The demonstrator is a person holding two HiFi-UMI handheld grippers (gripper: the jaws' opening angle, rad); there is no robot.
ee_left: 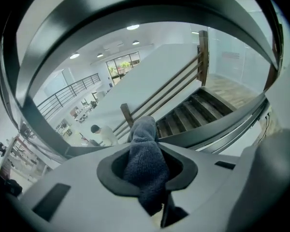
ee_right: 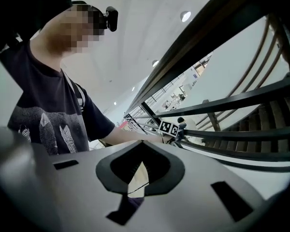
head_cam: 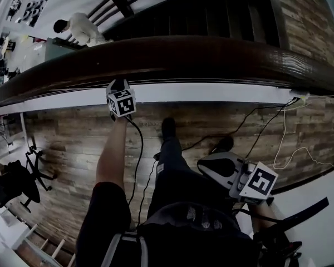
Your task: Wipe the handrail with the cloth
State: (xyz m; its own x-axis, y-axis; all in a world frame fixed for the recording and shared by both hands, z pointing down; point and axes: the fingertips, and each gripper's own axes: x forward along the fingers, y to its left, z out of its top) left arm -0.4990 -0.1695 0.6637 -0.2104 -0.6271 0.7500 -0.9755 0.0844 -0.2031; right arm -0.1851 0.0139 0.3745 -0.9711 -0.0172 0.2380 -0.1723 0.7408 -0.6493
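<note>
The dark brown wooden handrail point(head_cam: 211, 57) runs across the head view, above a white ledge. My left gripper point(head_cam: 118, 87) is raised to the rail's near side, its marker cube just below the rail. In the left gripper view this gripper point(ee_left: 152, 197) is shut on a grey knitted cloth point(ee_left: 145, 153) that sticks up out of the jaws, with the rail point(ee_left: 135, 13) arching overhead. My right gripper point(head_cam: 207, 167) hangs low by the person's hip, away from the rail. Its jaws point(ee_right: 135, 187) are shut with nothing in them. The handrail point(ee_right: 208, 37) slants past it.
Beyond the rail, dark stairs point(head_cam: 211, 15) go down and a person in white point(head_cam: 80, 28) stands on the lower floor. Cables point(head_cam: 267, 121) trail over the wooden floor near the person's feet. A black office chair point(head_cam: 22, 177) stands at the left.
</note>
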